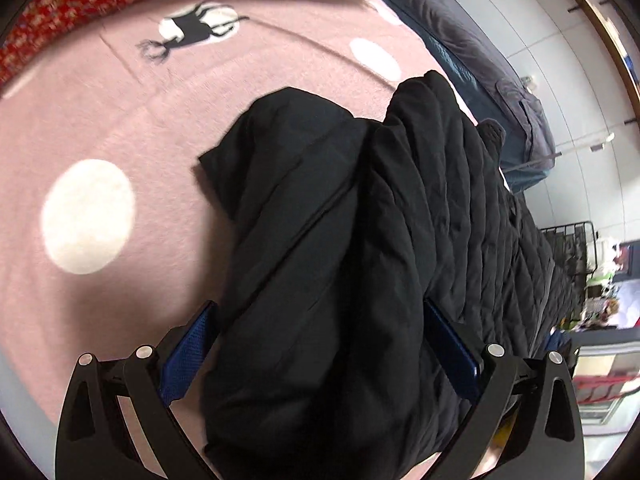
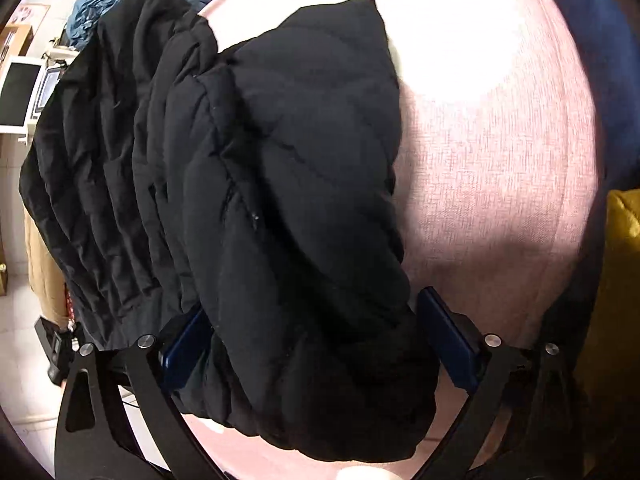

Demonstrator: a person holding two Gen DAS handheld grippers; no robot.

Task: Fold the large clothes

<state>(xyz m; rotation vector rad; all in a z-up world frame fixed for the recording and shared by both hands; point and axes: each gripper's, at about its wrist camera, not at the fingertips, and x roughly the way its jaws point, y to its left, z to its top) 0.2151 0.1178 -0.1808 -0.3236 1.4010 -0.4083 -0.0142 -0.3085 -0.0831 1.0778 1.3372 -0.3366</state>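
Observation:
A black quilted puffer jacket (image 1: 400, 208) lies bunched on a pink blanket (image 1: 120, 128). My left gripper (image 1: 320, 344) has its blue-padded fingers (image 1: 188, 352) spread wide on either side of a thick fold of the jacket. In the right wrist view the same jacket (image 2: 248, 168) fills the left and middle. My right gripper (image 2: 316, 340) also straddles a bulky fold with its blue pads (image 2: 448, 340) wide apart. The jacket hides the gap between the pads in both views.
The pink blanket has white dots (image 1: 86, 222) and a deer motif (image 1: 188, 30). A red patterned cloth (image 1: 80, 8) lies at the far edge. Dark grey and blue garments (image 1: 500, 80) are piled beyond the jacket. A yellow cloth (image 2: 620, 260) and a navy cloth (image 2: 600, 40) lie to the right.

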